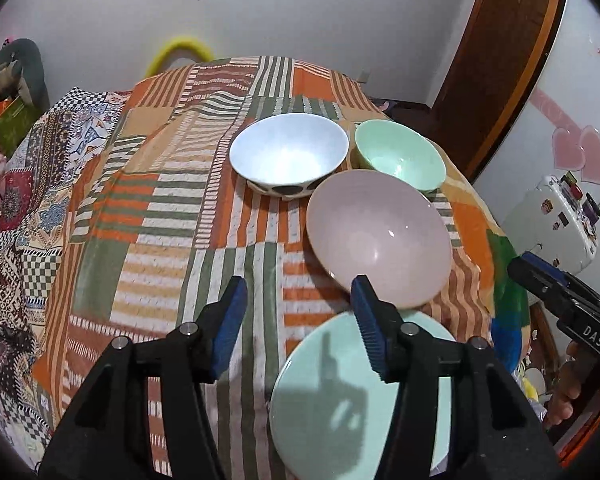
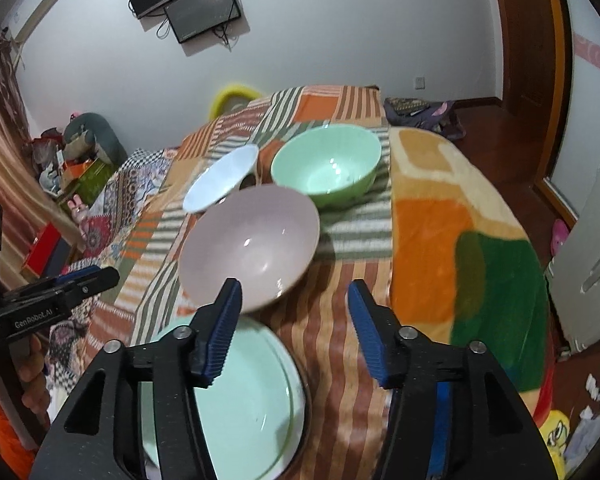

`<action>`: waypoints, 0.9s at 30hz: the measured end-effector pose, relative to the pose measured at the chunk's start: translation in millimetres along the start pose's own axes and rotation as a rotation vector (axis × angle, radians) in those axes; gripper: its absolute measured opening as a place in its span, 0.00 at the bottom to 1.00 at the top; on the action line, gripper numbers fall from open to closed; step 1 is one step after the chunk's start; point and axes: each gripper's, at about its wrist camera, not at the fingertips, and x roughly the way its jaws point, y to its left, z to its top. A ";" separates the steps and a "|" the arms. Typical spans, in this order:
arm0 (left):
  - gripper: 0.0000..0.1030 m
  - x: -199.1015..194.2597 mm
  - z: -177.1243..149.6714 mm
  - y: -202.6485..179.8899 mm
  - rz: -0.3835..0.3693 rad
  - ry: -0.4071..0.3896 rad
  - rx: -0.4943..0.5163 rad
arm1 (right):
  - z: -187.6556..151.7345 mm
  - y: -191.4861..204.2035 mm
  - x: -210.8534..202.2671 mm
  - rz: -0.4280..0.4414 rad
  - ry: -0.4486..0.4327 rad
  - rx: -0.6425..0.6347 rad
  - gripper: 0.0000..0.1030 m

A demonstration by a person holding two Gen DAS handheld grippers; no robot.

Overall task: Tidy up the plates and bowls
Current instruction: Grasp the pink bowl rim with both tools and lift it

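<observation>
A mint green plate (image 1: 340, 400) lies on the striped cloth nearest me, also in the right wrist view as the mint plate (image 2: 244, 400), stacked on another plate whose rim shows. Beyond it sits a pink bowl (image 1: 380, 236) (image 2: 252, 240), then a white bowl with dark spots (image 1: 288, 152) (image 2: 220, 180) and a green bowl (image 1: 400, 156) (image 2: 328, 164). My left gripper (image 1: 298, 300) is open above the cloth, its right finger over the plate's far edge. My right gripper (image 2: 294, 304) is open above the plate's right side, holding nothing.
The bed's striped cloth (image 1: 160, 208) slopes off left onto patterned blankets (image 1: 16, 240). An orange and green blanket (image 2: 468, 240) covers the right side. A white appliance (image 2: 596, 264) stands right of the bed. Clutter lies on the floor at left and right.
</observation>
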 end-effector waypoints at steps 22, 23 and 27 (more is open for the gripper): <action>0.61 100.6 33.6 0.1 -0.021 0.057 0.009 | 16.8 -8.7 75.9 -0.014 0.087 0.000 0.53; 0.60 102.0 33.7 -0.2 -0.021 0.056 0.011 | 17.0 -9.9 77.1 -0.015 0.089 0.001 0.53; 0.53 105.7 35.7 -1.7 -0.022 0.037 0.013 | 15.9 -12.3 84.1 -0.012 0.103 0.005 0.53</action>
